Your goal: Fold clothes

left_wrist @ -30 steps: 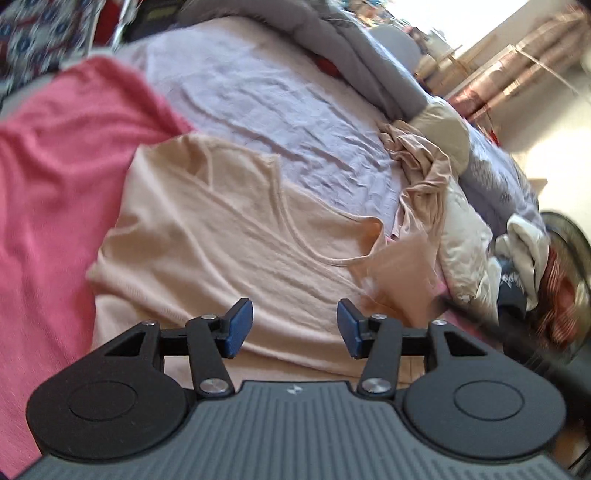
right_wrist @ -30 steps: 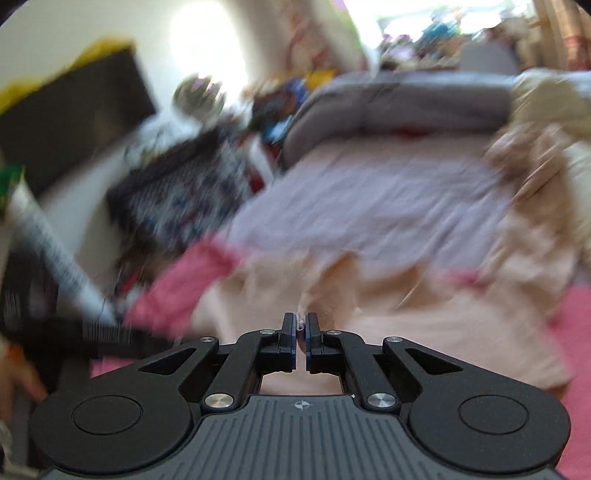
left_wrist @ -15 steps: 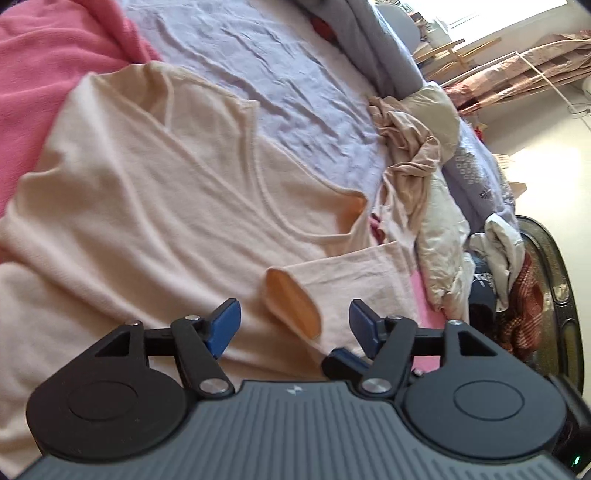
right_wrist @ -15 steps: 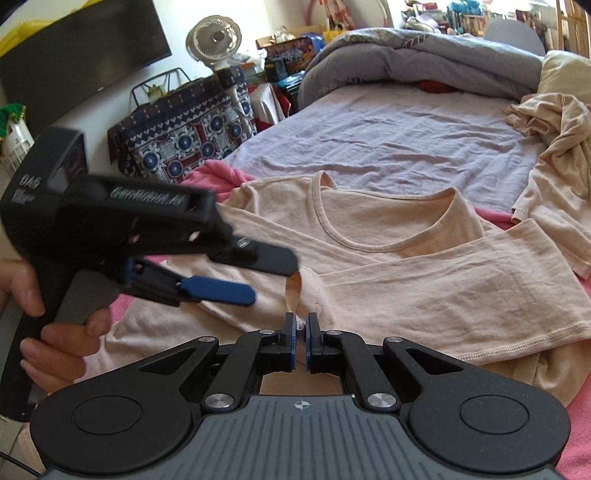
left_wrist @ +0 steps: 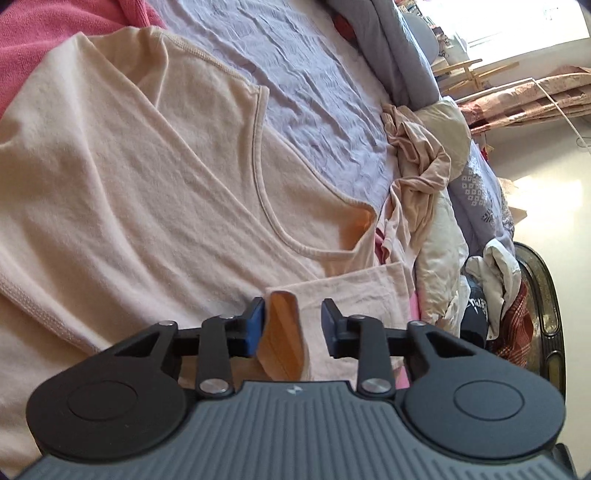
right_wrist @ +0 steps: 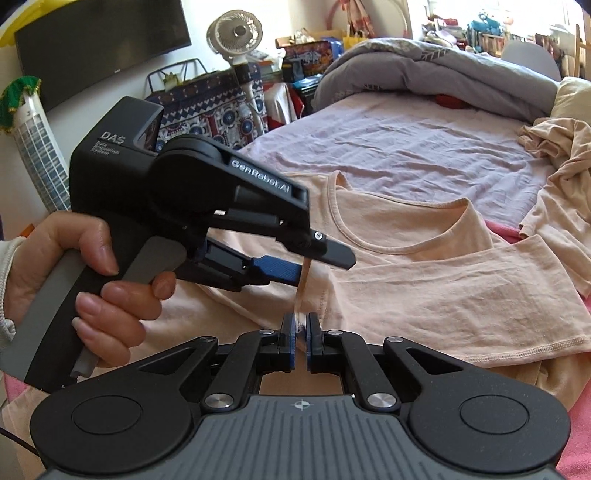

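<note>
A peach T-shirt [left_wrist: 147, 184] lies flat on the bed, neckline toward the lilac sheet, one sleeve folded across its body [right_wrist: 443, 280]. My right gripper [right_wrist: 301, 338] is shut on a thin strip of the sleeve's edge, which rises upright from its pads. That same raised fold [left_wrist: 282, 339] stands between the blue pads of my left gripper [left_wrist: 293, 328]. The left jaws are partly apart, the left pad touching the cloth. In the right wrist view a hand [right_wrist: 96, 280] holds the left gripper [right_wrist: 321, 267], whose fingers straddle the strip.
A lilac sheet [right_wrist: 406, 147] covers the bed, with a grey duvet [right_wrist: 424, 74] at its head. A pink blanket [left_wrist: 55, 22] lies under the shirt. Crumpled beige clothes [left_wrist: 417, 166] are piled at the bed's side. A basket of laundry [left_wrist: 532, 295] stands on the floor.
My left gripper has come in around the raised sleeve fold and its fingers have narrowed. The right gripper has kept its hold on the sleeve edge.
</note>
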Motion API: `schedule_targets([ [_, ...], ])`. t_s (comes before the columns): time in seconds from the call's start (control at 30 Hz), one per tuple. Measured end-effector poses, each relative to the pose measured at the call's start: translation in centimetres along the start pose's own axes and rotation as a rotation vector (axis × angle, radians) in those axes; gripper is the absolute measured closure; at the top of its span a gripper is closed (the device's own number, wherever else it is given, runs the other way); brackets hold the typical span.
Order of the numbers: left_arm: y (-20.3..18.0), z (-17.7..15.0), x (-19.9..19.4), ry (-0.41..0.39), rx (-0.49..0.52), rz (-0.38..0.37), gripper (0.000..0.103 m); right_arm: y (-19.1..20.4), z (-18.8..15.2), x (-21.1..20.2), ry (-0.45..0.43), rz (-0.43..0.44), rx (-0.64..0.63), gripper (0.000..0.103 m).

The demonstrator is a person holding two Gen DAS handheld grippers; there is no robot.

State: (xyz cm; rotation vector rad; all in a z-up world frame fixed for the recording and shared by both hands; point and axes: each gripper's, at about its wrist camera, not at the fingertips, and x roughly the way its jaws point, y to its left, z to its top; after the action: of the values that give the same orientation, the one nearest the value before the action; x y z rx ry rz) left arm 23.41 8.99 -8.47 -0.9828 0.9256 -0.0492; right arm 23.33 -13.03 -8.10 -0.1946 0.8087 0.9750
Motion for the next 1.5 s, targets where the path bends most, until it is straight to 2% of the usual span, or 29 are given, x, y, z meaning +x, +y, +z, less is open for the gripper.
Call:
schedule_targets([
  [0.1, -0.2, -0.3, 0.1, 0.005, 0.02, 0.011, 0.066, 0.0, -0.1, 0.2, 0.003, 0.001, -0.009, 0.096],
  [0.27, 0.2, -0.2, 0.6, 0.004, -0.027, 0.029, 0.068, 0.6, -0.3, 0.3, 0.007, 0.013, -0.052, 0.095],
  [0.3, 0.0, -0.1, 0.6, 0.0, -0.023, 0.033, 0.091, 0.8, -0.3, 0.4, 0.008, 0.016, -0.064, 0.095],
  [0.33, -0.1, -0.1, 0.5, -0.004, -0.02, 0.036, 0.103, 0.9, -0.4, 0.4, 0.007, 0.014, -0.079, 0.095],
  [0.4, -0.4, -0.1, 0.4, -0.012, -0.013, 0.043, 0.103, 1.3, -0.6, 0.3, -0.002, -0.001, -0.112, 0.091],
  [0.43, -0.5, 0.0, 0.4, -0.017, -0.01, 0.046, 0.103, 1.4, -0.8, 0.1, -0.01, -0.017, -0.13, 0.081],
  [0.47, -0.6, 0.0, 0.3, -0.021, -0.006, 0.049, 0.103, 1.5, -1.0, -0.1, -0.019, -0.036, -0.147, 0.067],
  [0.57, -1.3, 0.6, -0.6, -0.048, -0.005, 0.036, 0.103, 1.6, -1.5, -1.2, -0.07, -0.134, -0.213, 0.042],
  [0.6, -1.5, 0.9, -1.1, -0.062, -0.009, 0.023, 0.103, 1.6, -1.7, -1.6, -0.089, -0.175, -0.238, 0.037],
  [0.63, -1.7, 1.3, -1.6, -0.078, -0.01, 0.011, 0.103, 1.5, -1.9, -1.9, -0.102, -0.231, -0.271, 0.027],
  [0.67, -2.0, 1.7, -2.1, -0.095, -0.007, 0.002, 0.103, 1.2, -2.2, -2.1, -0.103, -0.277, -0.301, 0.022],
  [0.7, -2.3, 2.1, -2.6, -0.111, -0.003, -0.006, 0.103, 0.9, -2.4, -2.2, -0.102, -0.321, -0.324, 0.022],
  [0.9, -3.1, 4.4, -5.4, -0.184, -0.013, -0.031, 0.103, -3.4, -2.1, -2.2, -0.034, -0.526, -0.278, 0.021],
  [1.07, -3.4, 6.8, -8.4, -0.253, -0.013, -0.038, 0.103, -4.6, -2.5, -1.3, -0.012, -0.664, -0.395, 0.017],
  [1.33, -3.1, 10.2, -12.6, -0.311, 0.01, 0.025, 0.103, -3.3, -3.6, 0.0, 0.014, -0.629, -0.526, 0.017],
  [1.5, -2.6, 10.2, -13.3, -0.27, 0.05, 0.101, 0.103, -2.5, -4.1, 0.0, 0.04, -0.611, -0.548, 0.016],
])
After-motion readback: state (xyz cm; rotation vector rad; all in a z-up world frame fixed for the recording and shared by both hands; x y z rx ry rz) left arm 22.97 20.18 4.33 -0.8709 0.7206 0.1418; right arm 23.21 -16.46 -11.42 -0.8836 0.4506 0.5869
